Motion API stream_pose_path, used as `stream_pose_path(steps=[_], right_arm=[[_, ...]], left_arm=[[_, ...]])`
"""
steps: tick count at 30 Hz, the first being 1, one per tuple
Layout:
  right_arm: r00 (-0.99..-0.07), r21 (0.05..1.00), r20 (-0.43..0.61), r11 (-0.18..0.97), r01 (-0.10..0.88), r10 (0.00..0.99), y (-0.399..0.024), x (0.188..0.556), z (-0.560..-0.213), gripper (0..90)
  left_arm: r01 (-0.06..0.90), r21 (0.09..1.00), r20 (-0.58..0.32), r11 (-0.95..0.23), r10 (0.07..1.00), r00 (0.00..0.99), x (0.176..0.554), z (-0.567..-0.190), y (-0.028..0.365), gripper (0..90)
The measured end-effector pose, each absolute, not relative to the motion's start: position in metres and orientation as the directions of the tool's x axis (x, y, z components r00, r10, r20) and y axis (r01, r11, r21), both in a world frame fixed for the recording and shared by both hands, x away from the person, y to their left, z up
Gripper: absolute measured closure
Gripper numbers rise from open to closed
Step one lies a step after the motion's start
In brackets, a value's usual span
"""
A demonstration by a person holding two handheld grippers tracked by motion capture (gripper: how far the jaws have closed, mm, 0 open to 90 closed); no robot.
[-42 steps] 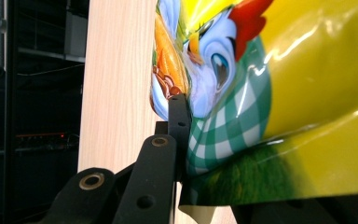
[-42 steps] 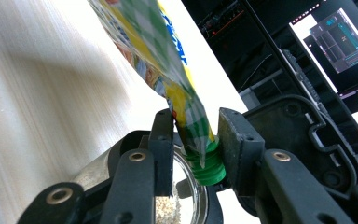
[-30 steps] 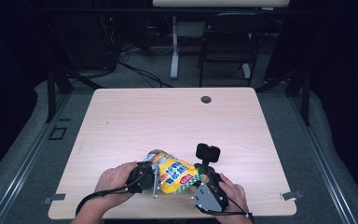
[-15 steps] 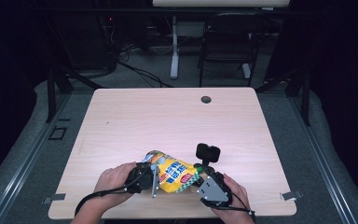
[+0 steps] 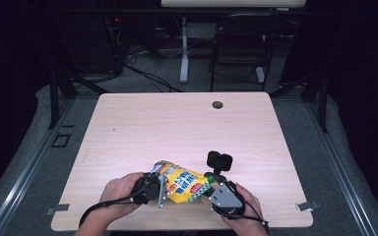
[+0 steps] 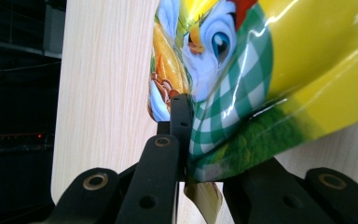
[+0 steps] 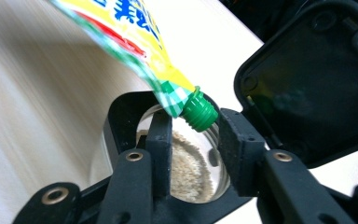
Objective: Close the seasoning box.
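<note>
A yellow spouted pouch (image 5: 182, 182) (image 6: 270, 70) (image 7: 121, 32) with a cartoon print hangs tilted over the table's near edge. My left gripper (image 5: 161, 189) (image 6: 214, 154) is shut on its green-checked bottom seam. At the other end, my right gripper (image 5: 207, 189) (image 7: 196, 135) has just been closing, and its jaws now sit against both sides of the pouch's green screw cap (image 7: 199, 112). Right under the cap stands a clear jar (image 7: 191, 163) of beige grains, with its black hinged lid (image 5: 219, 161) (image 7: 307, 88) standing open.
The light wooden table (image 5: 177, 123) has a round cable hole (image 5: 218, 104) at its far edge. The person's hands (image 5: 120, 187) come in from the near edge. Beyond the table are dark floor, cables and a chair base.
The right hand has edged slightly toward the pouch's spout. The pouch, the left hand and the jar lid stay where they were.
</note>
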State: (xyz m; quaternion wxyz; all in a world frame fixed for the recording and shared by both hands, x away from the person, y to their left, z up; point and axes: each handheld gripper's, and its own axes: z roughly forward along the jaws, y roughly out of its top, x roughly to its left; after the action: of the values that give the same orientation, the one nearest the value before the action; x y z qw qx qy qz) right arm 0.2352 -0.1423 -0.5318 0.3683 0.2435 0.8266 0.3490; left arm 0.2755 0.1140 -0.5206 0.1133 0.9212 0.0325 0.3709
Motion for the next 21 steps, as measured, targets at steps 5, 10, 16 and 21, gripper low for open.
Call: stream_pose_path(steps=[5,10,16,21], right_arm=[[-0.618,0.778,-0.402,0.608,0.158,0.675,-0.1439,0.2359,-0.5304,67.4],[-0.606,0.792,-0.408,0.595,0.137,0.683,-0.144,0.2331,-0.5269,68.5],[-0.619,0.81,-0.368,0.566,0.152,0.694,-0.1455,0.2351,-0.5268,66.9],[-0.627,0.837,-0.315,0.52,0.17,0.712,-0.1492,0.2364,-0.5238,67.2]], left_arm=[[-0.025,0.235,0.676,-0.972,0.144,0.723,0.2755,-0.5203,0.1156,85.9],[-0.028,0.25,0.671,-0.968,0.153,0.725,0.275,-0.5187,0.118,85.9],[-0.032,0.257,0.673,-0.966,0.155,0.724,0.2741,-0.5185,0.1195,85.9],[-0.036,0.274,0.673,-0.961,0.165,0.721,0.2734,-0.5167,0.121,86.0]])
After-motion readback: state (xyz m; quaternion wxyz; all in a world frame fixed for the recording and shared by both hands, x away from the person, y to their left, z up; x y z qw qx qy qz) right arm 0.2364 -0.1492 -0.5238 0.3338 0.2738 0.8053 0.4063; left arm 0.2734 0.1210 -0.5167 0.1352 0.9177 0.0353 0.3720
